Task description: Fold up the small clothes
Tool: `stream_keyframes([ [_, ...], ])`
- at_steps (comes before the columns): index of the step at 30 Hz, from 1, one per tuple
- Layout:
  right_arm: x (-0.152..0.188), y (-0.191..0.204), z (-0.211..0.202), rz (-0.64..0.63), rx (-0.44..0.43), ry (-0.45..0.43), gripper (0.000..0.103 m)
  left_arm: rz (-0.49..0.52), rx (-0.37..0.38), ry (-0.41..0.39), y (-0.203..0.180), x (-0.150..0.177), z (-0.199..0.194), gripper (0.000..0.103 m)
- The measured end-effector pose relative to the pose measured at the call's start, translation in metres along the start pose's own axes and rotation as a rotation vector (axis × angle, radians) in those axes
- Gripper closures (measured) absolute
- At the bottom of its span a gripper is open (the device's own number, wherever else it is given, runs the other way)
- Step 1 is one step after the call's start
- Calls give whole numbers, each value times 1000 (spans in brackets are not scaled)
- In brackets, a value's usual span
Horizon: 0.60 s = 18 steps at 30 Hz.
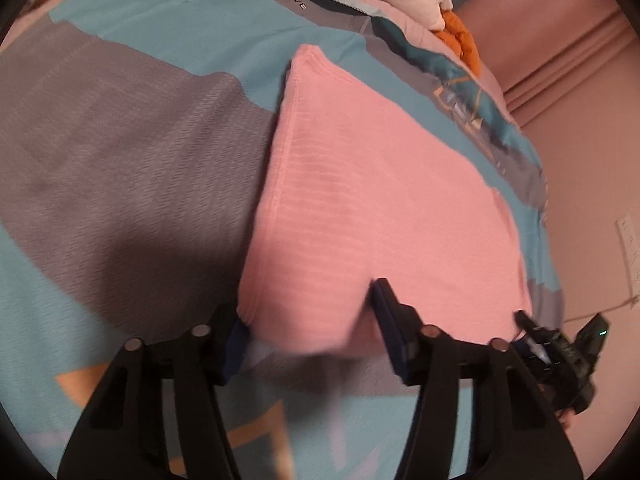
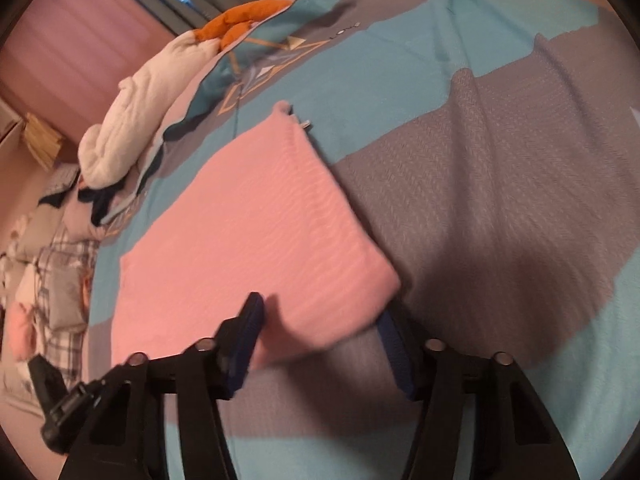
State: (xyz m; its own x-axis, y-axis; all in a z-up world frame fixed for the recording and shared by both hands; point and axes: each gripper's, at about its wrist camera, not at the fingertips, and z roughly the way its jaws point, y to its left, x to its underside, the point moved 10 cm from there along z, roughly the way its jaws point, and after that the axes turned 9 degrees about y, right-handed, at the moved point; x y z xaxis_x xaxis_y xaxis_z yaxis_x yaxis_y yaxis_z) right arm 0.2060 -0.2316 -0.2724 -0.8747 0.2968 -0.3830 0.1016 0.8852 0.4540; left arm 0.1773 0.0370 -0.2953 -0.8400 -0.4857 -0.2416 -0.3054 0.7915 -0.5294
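A pink ribbed garment (image 1: 360, 200) lies flat on the bed cover; it also shows in the right wrist view (image 2: 248, 240). My left gripper (image 1: 308, 320) is open, its jaws astride the garment's near left corner, one finger (image 1: 386, 312) on top of the cloth and the other beside its edge. My right gripper (image 2: 320, 320) is open, its jaws astride the near right corner, one finger (image 2: 244, 328) over the cloth. The right gripper (image 1: 560, 348) also shows in the left wrist view, and the left gripper (image 2: 56, 400) in the right wrist view.
The bed cover (image 1: 120, 160) is grey and teal with orange shapes. A white quilted item (image 2: 132, 120) and an orange item (image 2: 240, 20) lie at the far edge. Plaid bedding (image 2: 52, 280) lies to the left. A pink wall (image 1: 580, 120) stands beyond the bed edge.
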Motion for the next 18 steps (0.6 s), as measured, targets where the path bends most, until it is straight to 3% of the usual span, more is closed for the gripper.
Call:
stream_keyframes([
  [2, -6, -1, 3, 23, -13, -17, 63, -21, 15, -3, -2, -4, 5, 66],
  [3, -9, 0, 6, 31, -22, -20, 74, -26, 12, -4, -2, -5, 6, 69],
  [5, -11, 1, 8, 39, -36, -17, 86, -22, 16, -5, -4, -6, 6, 84],
  [6, -10, 1, 6, 41, -35, -20, 88, -24, 18, -7, -4, -6, 4, 87],
  [18, 4, 34, -74, -75, -95, -146, 95, 57, -43, -36, -18, 10, -40, 93],
])
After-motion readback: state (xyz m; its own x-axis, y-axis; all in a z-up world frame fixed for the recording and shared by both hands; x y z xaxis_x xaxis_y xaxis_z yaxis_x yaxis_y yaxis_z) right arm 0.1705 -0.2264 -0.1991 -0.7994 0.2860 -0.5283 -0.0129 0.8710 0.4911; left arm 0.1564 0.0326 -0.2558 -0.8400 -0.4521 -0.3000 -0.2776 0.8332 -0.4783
